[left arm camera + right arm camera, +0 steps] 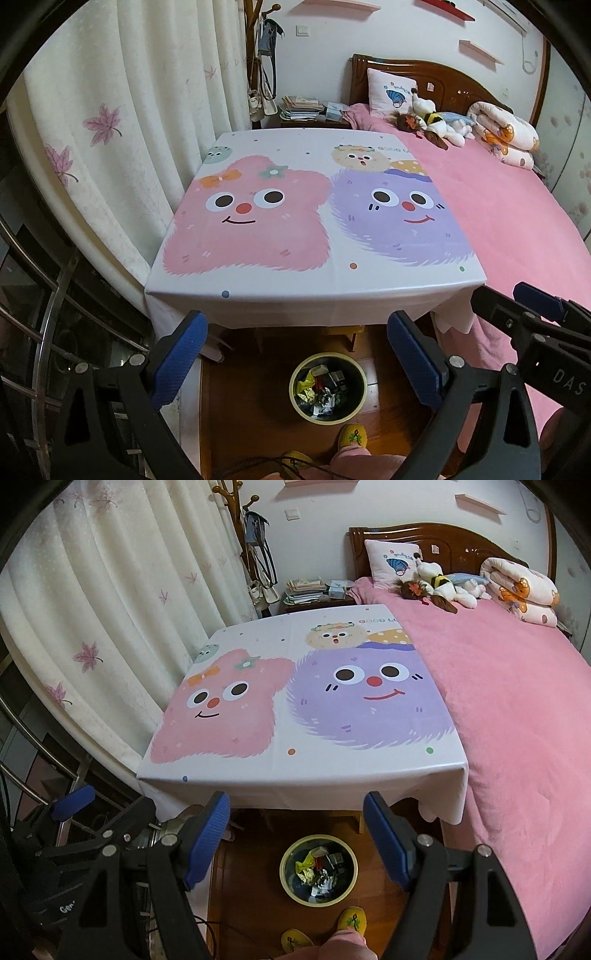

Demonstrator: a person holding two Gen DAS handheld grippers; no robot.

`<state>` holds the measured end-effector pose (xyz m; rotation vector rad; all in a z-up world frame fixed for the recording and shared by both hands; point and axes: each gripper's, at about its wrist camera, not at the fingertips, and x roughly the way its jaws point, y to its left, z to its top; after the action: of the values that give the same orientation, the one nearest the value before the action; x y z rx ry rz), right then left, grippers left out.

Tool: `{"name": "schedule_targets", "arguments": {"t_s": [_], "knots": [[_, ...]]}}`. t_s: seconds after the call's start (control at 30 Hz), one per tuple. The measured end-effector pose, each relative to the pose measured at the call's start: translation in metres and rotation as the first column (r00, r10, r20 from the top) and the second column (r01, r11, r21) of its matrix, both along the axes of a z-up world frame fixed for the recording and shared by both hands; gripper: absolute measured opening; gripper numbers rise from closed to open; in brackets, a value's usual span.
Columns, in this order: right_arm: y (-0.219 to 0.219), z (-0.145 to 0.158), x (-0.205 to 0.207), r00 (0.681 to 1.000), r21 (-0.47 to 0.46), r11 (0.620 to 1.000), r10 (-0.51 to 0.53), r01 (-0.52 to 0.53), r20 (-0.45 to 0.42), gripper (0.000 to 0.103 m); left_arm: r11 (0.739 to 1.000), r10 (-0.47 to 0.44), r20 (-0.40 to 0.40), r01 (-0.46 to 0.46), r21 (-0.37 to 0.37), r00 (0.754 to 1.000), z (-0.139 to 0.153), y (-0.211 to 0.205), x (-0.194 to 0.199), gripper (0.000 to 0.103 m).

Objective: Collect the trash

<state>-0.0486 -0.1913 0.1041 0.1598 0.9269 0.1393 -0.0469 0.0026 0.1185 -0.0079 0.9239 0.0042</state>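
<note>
Trash (325,387) already in bin (295,400) on floor below counter (314,295). Counter top bare, nothing visibly left to collect. Left tongs (297,358) and right tongs (295,838) both spread wide, empty. Task looks near finished.

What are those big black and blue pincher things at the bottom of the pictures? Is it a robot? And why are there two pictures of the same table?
It is not a robot. A person holds a hand-held gripper in each hand, like big tongs with blue pads, and each one carries a small camera looking along its fingers. So one picture comes from the left hand-held gripper and the other from the right hand-held gripper. Both are open and hold nothing. In front is a table with a cartoon tablecloth showing fuzzy pink and purple faces; nothing lies on it. On the floor below stands a trash bin with wrappers and scraps inside. The yellow slippers are the person's feet. Beside the table is a bed with a pink cover.
</note>
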Motion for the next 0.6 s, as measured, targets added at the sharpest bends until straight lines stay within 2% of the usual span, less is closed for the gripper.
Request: {"name": "schedule_targets", "arguments": {"t_s": [0.6], "knots": [[-0.007,-0.008,0.016,0.999,0.008,1.000,0.010,-0.010,-0.035,0.075,1.000,0.000,-0.044,0.000,0.006,0.999,-0.013,-0.001,0.015,0.097]]}}
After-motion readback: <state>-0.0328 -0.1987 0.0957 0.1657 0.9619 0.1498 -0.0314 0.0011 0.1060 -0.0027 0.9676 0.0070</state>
